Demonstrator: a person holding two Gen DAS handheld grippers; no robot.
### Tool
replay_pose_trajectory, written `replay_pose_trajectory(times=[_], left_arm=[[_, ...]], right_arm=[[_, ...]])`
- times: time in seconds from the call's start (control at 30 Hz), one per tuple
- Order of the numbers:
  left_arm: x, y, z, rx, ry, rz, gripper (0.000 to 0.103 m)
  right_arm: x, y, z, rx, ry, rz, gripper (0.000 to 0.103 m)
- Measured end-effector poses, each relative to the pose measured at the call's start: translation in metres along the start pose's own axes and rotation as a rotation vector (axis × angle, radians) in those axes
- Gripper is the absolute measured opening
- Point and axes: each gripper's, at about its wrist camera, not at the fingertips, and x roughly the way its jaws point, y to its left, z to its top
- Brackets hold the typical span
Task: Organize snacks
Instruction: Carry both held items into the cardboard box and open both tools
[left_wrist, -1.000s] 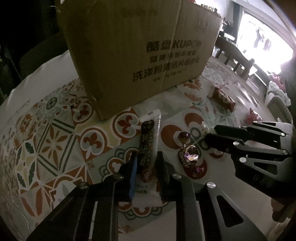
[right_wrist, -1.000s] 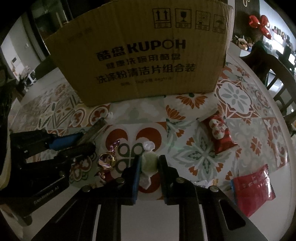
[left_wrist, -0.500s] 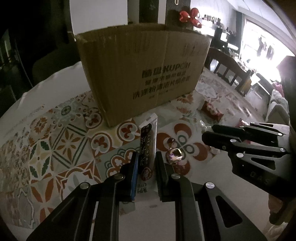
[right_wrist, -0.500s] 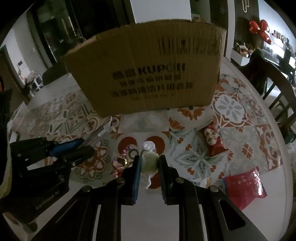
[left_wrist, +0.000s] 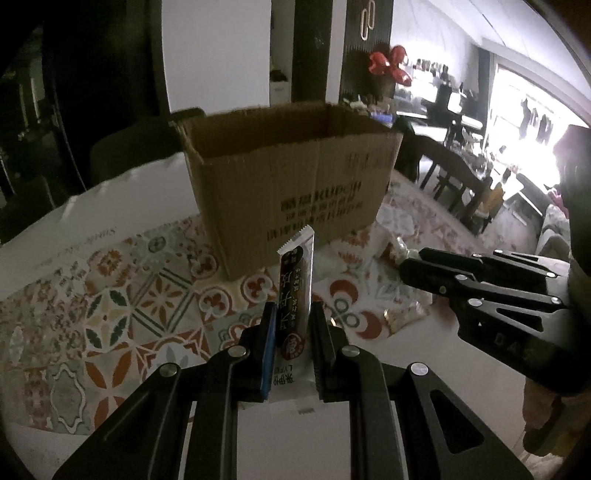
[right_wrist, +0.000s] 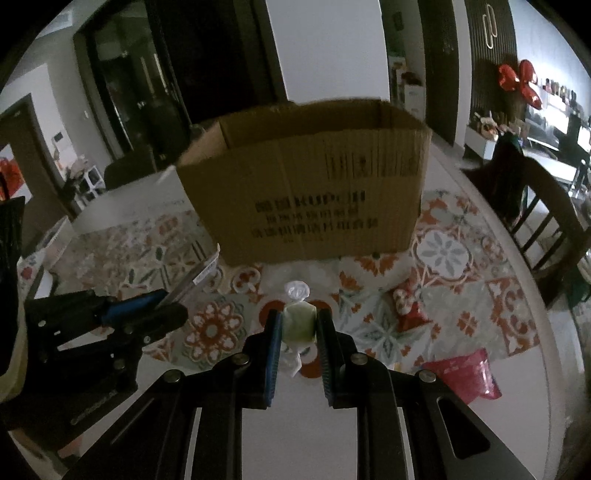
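A round desk (right_wrist: 491, 229) spread with a patterned tile-print cloth is shown, with an open-topped cardboard box (right_wrist: 306, 192) standing at its centre; compared with a second earlier, the box rim and its inner walls are now looked into from above, both grippers having been raised off the desk with their loads. The left gripper (left_wrist: 293, 332) is seen clamped on a long dark-printed snack stick pack (left_wrist: 295, 291), which is held upright between the pads and clear of the cloth. The right gripper (right_wrist: 298, 326) is seen closed on a pale green wrapped candy (right_wrist: 298, 321), its twisted clear end pointing toward the box. A pink snack bag (right_wrist: 467, 373) and a small red snack packet (right_wrist: 406, 306) are left on the cloth to the right, well apart from the box. The lift is judged to prepare a drop of both items into the box.
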Motion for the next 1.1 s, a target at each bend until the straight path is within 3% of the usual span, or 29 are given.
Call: replay_pose_trajectory(times=[0.53, 1.1], left_arm=[[-0.034, -0.003, 0.052, -0.014, -0.135, 0.040, 0.018], [-0.020, 0.007, 0.115, -0.034, -0.187, 0.063, 0.018]], right_arm=[[-0.035, -0.004, 0.056, -0.045, -0.143, 0.022, 0.020], [-0.024, -0.020, 0.123, -0.067, -0.175, 0.033, 0.020]])
